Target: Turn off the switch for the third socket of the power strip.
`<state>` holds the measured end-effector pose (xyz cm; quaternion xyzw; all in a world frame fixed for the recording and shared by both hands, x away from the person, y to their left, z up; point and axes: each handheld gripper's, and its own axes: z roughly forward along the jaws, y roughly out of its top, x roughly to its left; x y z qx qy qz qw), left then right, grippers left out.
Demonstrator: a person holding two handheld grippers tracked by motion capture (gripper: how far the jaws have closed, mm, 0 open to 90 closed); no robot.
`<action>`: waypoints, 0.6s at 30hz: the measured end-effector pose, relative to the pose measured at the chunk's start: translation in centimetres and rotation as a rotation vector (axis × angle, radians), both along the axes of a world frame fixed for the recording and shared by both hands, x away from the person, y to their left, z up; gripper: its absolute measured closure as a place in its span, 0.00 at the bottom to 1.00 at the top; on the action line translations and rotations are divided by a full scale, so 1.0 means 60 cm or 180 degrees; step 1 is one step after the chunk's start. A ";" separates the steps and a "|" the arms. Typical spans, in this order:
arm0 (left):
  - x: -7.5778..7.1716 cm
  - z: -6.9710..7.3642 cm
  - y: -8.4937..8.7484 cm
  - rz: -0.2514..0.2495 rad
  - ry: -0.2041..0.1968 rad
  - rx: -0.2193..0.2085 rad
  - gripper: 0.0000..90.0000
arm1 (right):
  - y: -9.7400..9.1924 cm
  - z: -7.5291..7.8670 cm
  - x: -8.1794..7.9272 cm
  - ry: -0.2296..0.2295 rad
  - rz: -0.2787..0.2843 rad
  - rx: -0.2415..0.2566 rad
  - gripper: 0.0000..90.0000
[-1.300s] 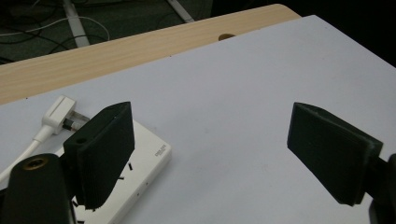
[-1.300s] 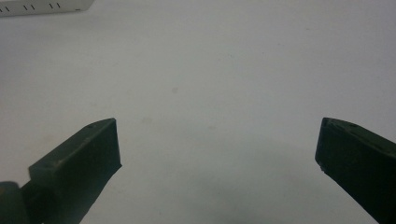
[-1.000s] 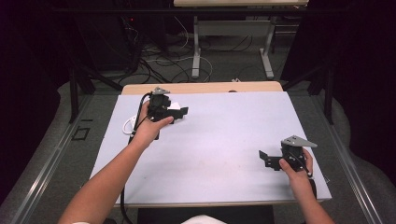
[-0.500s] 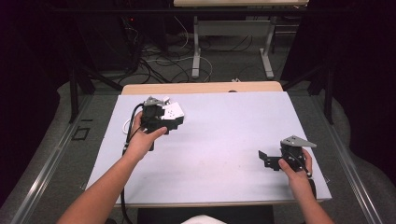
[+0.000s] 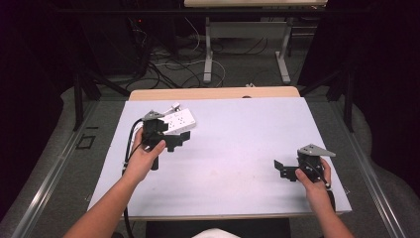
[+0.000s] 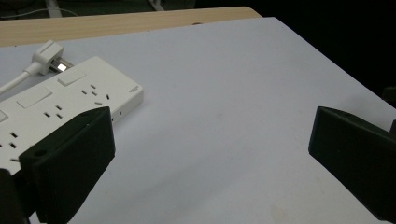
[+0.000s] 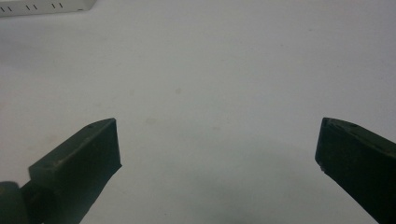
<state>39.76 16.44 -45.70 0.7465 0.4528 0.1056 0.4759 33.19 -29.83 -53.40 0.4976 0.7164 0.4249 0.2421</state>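
Note:
A white power strip [image 5: 179, 121] lies flat at the back left of the table, its plug [image 6: 46, 58] and cord resting just past its far end. My left gripper [image 5: 179, 140] hovers just in front of the strip. Its jaws have just been opening and now stand wide, with bare table between them. In the left gripper view the power strip [image 6: 70, 102] lies beside and partly behind the left jaw of my left gripper [image 6: 210, 121]. At the front right, my right gripper [image 5: 281, 169] is open over bare table, and nothing sits between the jaws of my right gripper [image 7: 217, 123].
A white sheet [image 5: 237, 129] covers the table, with a strip of bare wood [image 5: 213, 92] along the far edge. Beyond the table are a dark floor, cables and the legs of another table [image 5: 208, 54].
My left gripper has drawn back toward the person, uncovering the power strip, which now lies free on the table. The right gripper has stayed put.

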 end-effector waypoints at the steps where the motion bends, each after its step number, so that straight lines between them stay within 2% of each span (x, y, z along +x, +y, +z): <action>1: -0.003 -0.001 0.002 0.0002 -0.0006 0.0001 0.00 | 0.000 0.000 0.000 0.0000 -0.0001 0.0003 0.00; 12: -0.032 -0.023 0.027 0.0126 -0.0017 -0.0050 0.00 | 0.000 0.000 0.000 -0.0013 0.0007 0.0001 0.00; 18: -0.050 -0.046 0.038 0.0174 0.0008 -0.0007 0.01 | 0.001 0.000 0.000 -0.0008 0.0003 0.0001 0.00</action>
